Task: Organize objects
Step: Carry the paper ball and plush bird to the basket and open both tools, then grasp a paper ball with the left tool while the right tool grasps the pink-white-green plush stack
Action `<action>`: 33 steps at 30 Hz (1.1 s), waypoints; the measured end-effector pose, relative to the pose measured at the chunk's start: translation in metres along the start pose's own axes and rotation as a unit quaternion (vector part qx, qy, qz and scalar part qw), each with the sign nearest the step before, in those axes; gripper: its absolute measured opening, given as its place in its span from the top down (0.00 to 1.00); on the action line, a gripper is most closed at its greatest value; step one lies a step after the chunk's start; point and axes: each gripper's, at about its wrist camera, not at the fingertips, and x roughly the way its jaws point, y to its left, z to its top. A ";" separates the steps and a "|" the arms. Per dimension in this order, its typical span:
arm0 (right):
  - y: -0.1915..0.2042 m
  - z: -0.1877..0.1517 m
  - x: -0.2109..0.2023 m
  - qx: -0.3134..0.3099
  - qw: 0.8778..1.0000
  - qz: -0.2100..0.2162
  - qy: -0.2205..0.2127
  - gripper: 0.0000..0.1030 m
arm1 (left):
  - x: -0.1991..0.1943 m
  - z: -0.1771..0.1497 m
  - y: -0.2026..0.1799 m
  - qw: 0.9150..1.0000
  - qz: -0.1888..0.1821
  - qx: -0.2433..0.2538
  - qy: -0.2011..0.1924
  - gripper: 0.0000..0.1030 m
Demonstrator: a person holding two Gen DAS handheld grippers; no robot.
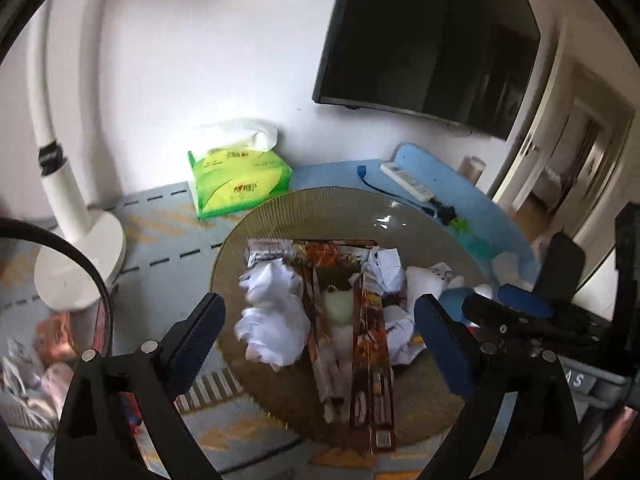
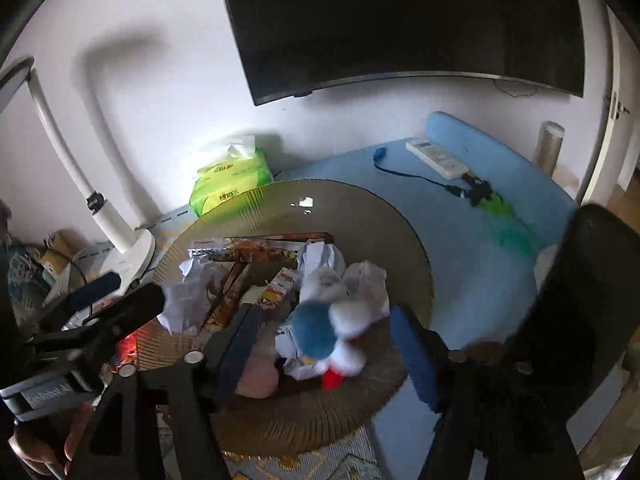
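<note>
A wide round amber glass plate [image 1: 320,208] holds a heap of clutter. In it are crumpled white paper [image 1: 276,320], a long printed box [image 1: 368,360] and more paper scraps [image 1: 384,264]. My left gripper [image 1: 320,336] hovers over the heap, open wide, with the paper and box below the gap and nothing gripped. In the right wrist view a blurred blue and white plush toy [image 2: 320,332] lies on the plate [image 2: 360,216]. It sits between the pads of my right gripper [image 2: 326,350], which stand clear of it.
A green tissue pack [image 1: 240,180] and a white lamp base [image 1: 80,264] stand behind the plate at the left. A remote control [image 1: 408,180] and a cable lie on the blue mat [image 2: 460,240]. A dark screen [image 1: 428,40] hangs on the wall. A black chair back [image 2: 580,300] rises at the right.
</note>
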 end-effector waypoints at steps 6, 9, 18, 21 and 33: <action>0.014 -0.010 -0.027 -0.010 1.000 0.010 -0.021 0.34 | -0.060 -0.013 0.013 0.999 -0.002 -0.003 -0.037 0.07; 0.034 -0.014 -0.045 -0.032 0.999 0.024 -0.036 0.33 | -0.107 -0.019 0.028 0.997 0.008 -0.009 -0.071 0.07; 0.125 -0.047 -0.074 -0.119 0.988 0.090 -0.051 0.20 | -0.231 -0.068 0.127 0.979 0.139 -0.063 -0.133 0.00; 0.155 -0.067 -0.058 -0.133 0.984 0.116 -0.032 0.10 | -0.231 -0.091 0.170 0.972 0.180 -0.102 -0.112 0.01; 0.228 -0.147 0.053 -0.211 0.960 0.158 0.089 0.10 | -0.119 -0.149 0.215 0.984 0.133 -0.118 0.028 0.01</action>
